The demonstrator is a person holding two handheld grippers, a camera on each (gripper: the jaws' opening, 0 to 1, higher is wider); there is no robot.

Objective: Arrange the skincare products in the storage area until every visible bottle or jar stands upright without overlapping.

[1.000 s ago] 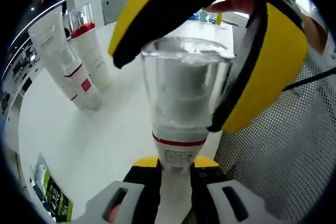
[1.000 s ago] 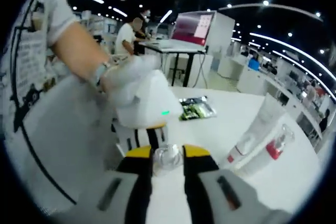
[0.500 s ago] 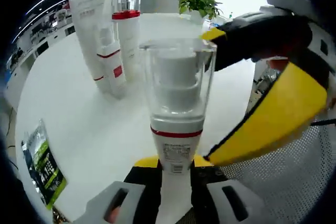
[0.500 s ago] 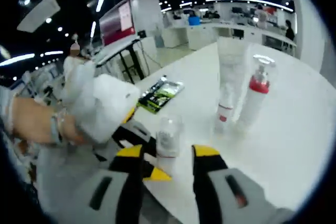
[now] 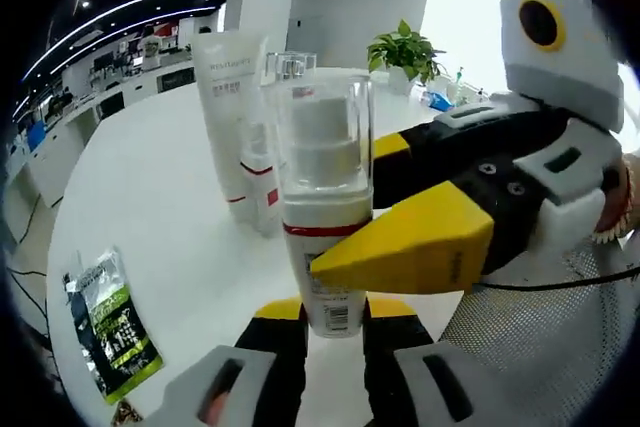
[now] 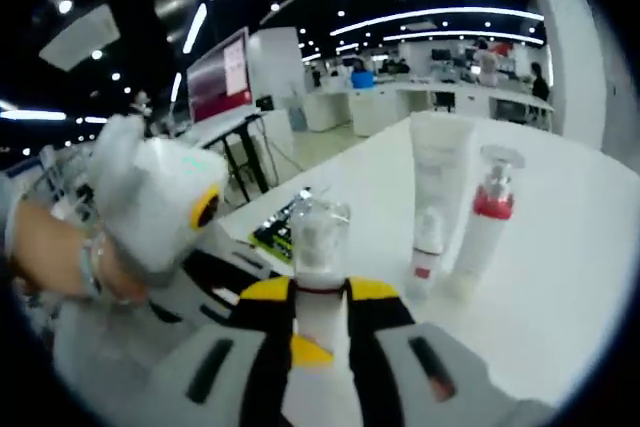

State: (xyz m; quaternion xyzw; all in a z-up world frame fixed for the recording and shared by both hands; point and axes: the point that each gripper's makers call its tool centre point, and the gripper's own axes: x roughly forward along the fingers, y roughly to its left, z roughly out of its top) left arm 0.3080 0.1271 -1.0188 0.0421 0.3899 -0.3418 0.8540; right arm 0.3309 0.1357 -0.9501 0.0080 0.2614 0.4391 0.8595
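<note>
With both the left tool (image 5: 327, 332) and right tool (image 6: 320, 297) clamped on the pump bottle (image 5: 322, 197), keep it vertical and set it on the worktop (image 5: 150, 207) clear of the tube (image 5: 235, 107).

Small print on white tube (image 5: 232, 107) too blurred to read, barcode on pump bottle (image 5: 326, 237) label
</note>
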